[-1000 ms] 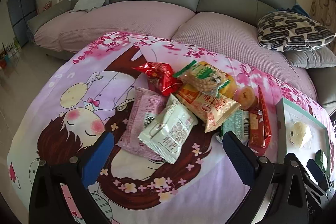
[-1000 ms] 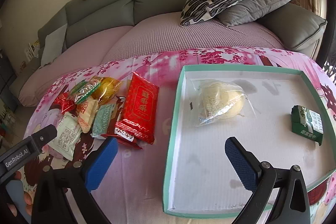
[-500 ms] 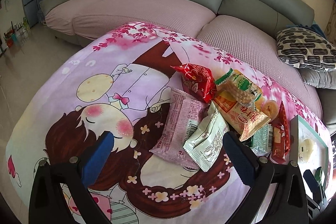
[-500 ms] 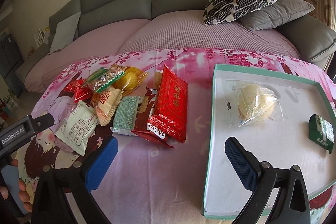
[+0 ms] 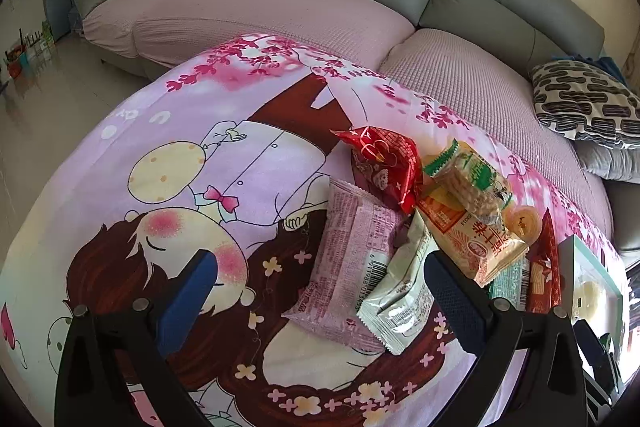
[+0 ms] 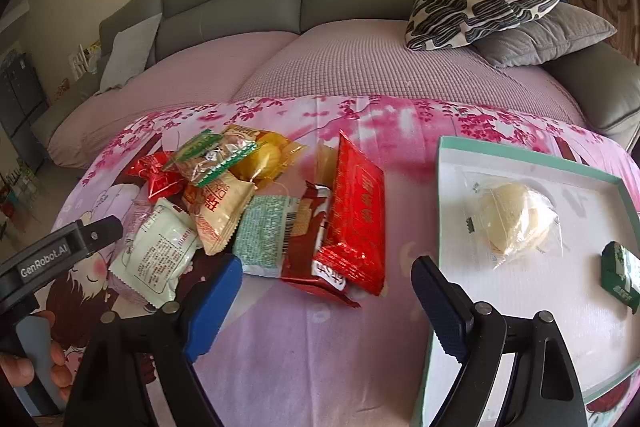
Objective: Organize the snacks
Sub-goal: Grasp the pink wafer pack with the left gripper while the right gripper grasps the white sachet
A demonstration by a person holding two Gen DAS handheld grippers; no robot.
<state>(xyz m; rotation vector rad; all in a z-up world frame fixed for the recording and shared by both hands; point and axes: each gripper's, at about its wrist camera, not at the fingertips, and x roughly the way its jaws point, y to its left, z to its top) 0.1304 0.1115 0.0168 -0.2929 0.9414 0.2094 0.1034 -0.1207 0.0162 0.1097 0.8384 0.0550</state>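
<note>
Left fingers [image 5: 202, 275] astride pink packet [image 5: 352, 251].

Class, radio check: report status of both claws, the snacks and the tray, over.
Left claw open, empty, over pink packet. Right claw open, empty, near red packet. Tray holds bun, green pack. Nothing blocking.

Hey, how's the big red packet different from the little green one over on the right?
The big red packet lies on the printed cloth at the edge of the snack pile; the little green packet sits inside the tray. The red one is long, flat and glossy, and it overlaps a neighbouring brown wrapper. The green one is small, boxy and alone. Both are sealed, and neither is gripped.
</note>
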